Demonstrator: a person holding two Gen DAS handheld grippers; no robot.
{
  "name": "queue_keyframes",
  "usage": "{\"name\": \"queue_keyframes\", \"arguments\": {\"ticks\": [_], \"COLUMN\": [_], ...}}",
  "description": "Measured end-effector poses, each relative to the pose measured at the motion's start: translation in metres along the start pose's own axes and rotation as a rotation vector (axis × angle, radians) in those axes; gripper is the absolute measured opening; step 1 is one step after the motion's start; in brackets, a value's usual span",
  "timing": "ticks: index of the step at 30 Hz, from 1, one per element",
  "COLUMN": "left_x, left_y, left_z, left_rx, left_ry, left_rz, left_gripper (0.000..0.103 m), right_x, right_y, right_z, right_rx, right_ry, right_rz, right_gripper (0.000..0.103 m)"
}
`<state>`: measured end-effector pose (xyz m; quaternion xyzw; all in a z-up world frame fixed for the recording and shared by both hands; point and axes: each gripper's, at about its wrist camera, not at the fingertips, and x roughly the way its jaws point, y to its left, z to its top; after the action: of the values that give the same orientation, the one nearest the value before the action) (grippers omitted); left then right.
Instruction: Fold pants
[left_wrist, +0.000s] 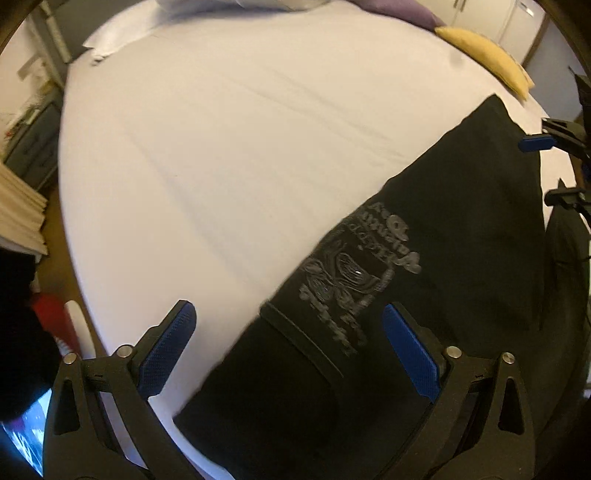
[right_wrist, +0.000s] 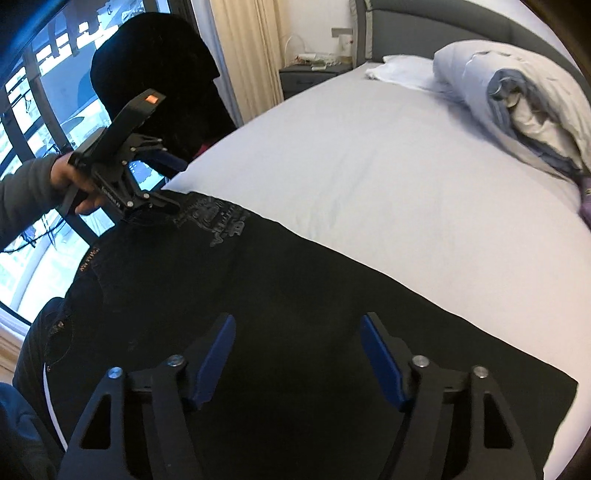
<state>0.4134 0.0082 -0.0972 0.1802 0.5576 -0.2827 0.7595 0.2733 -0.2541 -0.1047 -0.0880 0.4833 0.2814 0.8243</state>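
I am looking at the black cotton pants with a grey printed graphic near the waist (left_wrist: 424, 266), which are lying flat along the near edge of the bed with the pale lilac fitted sheet (left_wrist: 240, 147), their long axis running across in front of me from the waistband at my left to the leg end at my right. The waist end with its band and graphic is sitting directly under my left claw (left_wrist: 288, 350), while the lower leg is stretching beneath my right claw (right_wrist: 297, 360), with the hem corner lying just beyond it to the right. So each claw is already hanging over its own end, the left nearer the waist, the right nearer the hem. Both claws are standing spread wide, blue pads well apart, pinching nothing; I cannot tell whether either is brushing the cloth. I am judging that the coming fold is turning on carrying one end along that axis onto the other. Further off, a rolled light-blue duvet (right_wrist: 517, 107) and a flat yellow cushion (left_wrist: 487, 59) are lying well apart from the pants.
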Motion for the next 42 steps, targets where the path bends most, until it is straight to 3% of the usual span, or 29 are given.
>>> {"name": "queue_keyframes", "arguments": {"ticks": [1, 5, 9, 11, 12, 13, 15, 19, 23, 30, 35, 37, 39, 42], "left_x": [0.005, 0.028, 0.044, 0.045, 0.043, 0.042, 0.038, 0.018, -0.006, -0.042, -0.038, -0.039, -0.037, -0.04], "left_y": [0.004, 0.023, 0.04, 0.044, 0.047, 0.047, 0.04, 0.037, 0.022, -0.012, -0.038, -0.054, -0.051, -0.047], "left_z": [0.003, 0.008, 0.018, 0.021, 0.02, 0.02, 0.015, 0.001, -0.012, -0.052, -0.051, -0.065, -0.062, -0.075], "left_rx": [-0.002, -0.026, -0.032, -0.037, -0.033, -0.031, -0.011, 0.002, 0.089, 0.192, 0.213, 0.214, 0.209, 0.189], "left_ry": [0.013, 0.075, 0.117, 0.113, 0.11, 0.106, 0.084, 0.005, -0.076, -0.172, -0.195, -0.2, -0.201, -0.205], "left_rz": [-0.024, -0.141, -0.184, -0.19, -0.206, -0.211, -0.198, -0.148, -0.073, 0.007, 0.018, 0.014, 0.02, 0.03], "left_gripper": [0.096, 0.07, 0.067, 0.053, 0.031, 0.022, 0.016, 0.008, 0.007, 0.007, 0.007, 0.007, 0.007, 0.007], "right_x": [0.005, 0.014, 0.017, 0.019, 0.02, 0.023, 0.031, 0.053, 0.077, 0.116, 0.137, 0.142, 0.138, 0.13], "right_y": [-0.003, -0.005, -0.004, -0.005, -0.004, -0.002, -0.004, -0.005, 0.004, 0.018, 0.022, 0.024, 0.026, 0.02], "right_z": [0.0, 0.002, 0.008, 0.015, 0.018, 0.024, 0.035, 0.061, 0.083, 0.104, 0.11, 0.111, 0.114, 0.115], "right_rx": [0.002, -0.024, -0.066, -0.101, -0.118, -0.141, -0.174, -0.227, -0.299, -0.408, -0.428, -0.43, -0.418, -0.378], "right_ry": [0.007, 0.017, 0.033, 0.044, 0.049, 0.059, 0.09, 0.143, 0.193, 0.297, 0.354, 0.374, 0.367, 0.365], "right_rz": [0.017, 0.066, 0.088, 0.104, 0.106, 0.11, 0.109, 0.099, 0.091, 0.067, 0.058, 0.068, 0.084, 0.087], "right_gripper": [0.068, 0.066, 0.066, 0.066, 0.066, 0.066, 0.065, 0.055, 0.049, 0.047, 0.046, 0.039, 0.024, 0.011]}}
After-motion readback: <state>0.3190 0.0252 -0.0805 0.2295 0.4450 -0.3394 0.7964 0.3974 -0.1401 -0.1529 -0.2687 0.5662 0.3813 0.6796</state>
